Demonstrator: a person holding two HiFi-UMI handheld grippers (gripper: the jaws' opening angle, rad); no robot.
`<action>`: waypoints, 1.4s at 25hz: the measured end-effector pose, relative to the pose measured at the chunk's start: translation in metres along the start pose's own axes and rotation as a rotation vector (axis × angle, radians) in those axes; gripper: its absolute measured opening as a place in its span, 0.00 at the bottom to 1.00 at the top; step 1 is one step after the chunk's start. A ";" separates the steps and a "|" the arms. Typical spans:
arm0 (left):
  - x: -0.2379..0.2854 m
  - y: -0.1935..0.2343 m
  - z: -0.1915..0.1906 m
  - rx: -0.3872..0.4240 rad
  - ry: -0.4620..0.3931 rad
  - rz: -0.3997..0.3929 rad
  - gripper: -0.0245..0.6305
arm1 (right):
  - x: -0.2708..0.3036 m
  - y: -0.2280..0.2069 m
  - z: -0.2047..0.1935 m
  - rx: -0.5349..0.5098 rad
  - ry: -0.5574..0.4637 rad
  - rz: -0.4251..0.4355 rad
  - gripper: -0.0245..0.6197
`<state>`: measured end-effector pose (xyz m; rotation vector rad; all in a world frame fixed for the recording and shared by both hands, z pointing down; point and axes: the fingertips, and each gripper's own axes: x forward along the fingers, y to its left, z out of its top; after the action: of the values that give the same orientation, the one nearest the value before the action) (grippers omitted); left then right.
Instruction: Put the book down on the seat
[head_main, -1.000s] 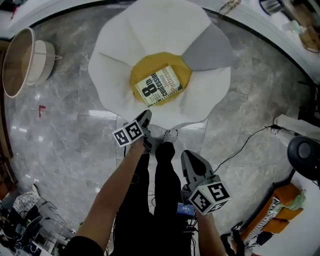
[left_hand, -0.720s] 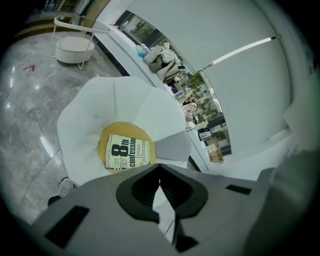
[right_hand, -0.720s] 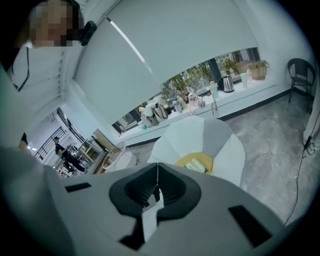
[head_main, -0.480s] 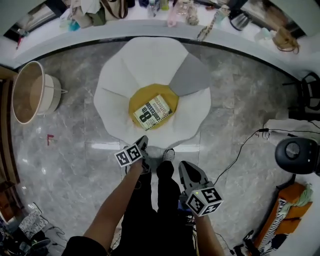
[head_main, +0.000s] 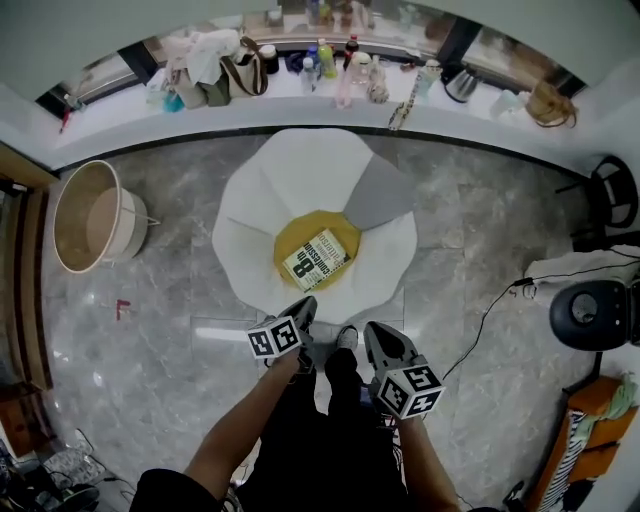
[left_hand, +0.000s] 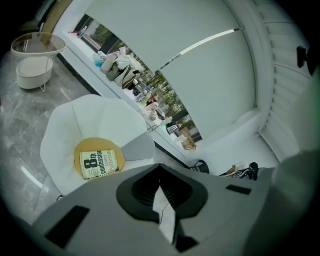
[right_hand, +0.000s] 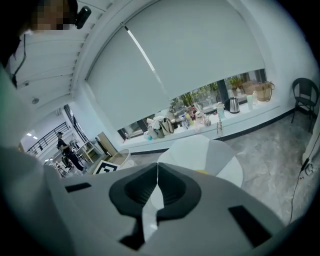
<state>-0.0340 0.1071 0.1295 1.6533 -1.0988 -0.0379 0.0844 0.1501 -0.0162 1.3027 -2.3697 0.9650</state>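
The book (head_main: 316, 259), white and pale green with a big black 8, lies flat on the yellow round seat (head_main: 292, 238) of a white petal-shaped chair (head_main: 262, 192); it also shows in the left gripper view, book (left_hand: 100, 163). My left gripper (head_main: 307, 306) hangs shut and empty just short of the chair's near edge, jaws meeting at the tips (left_hand: 160, 175). My right gripper (head_main: 372, 330) is beside it, also shut and empty, its tips (right_hand: 157, 168) touching. Neither gripper touches the book.
A round beige basket table (head_main: 92, 216) stands on the grey marble floor at left. A long ledge (head_main: 330, 95) with bags and bottles runs behind the chair. A black chair (head_main: 608, 195), a cable (head_main: 487, 305) and a round black device (head_main: 590, 314) are at right.
The view has pulled back and risen: chair and book now look smaller and farther. Both grippers have drawn back toward the person's legs. The book has stayed on the seat.
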 end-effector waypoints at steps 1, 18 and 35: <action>-0.007 -0.010 0.004 0.016 -0.007 -0.016 0.06 | -0.001 0.003 0.004 -0.009 -0.008 0.006 0.06; -0.113 -0.178 0.049 0.350 -0.105 -0.229 0.06 | -0.033 0.065 0.093 -0.182 -0.140 0.224 0.06; -0.177 -0.254 0.074 0.710 -0.227 -0.335 0.06 | -0.072 0.093 0.103 -0.234 -0.166 0.357 0.06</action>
<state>-0.0138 0.1627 -0.1836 2.5127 -1.0514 -0.0576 0.0557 0.1625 -0.1698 0.9250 -2.8068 0.6565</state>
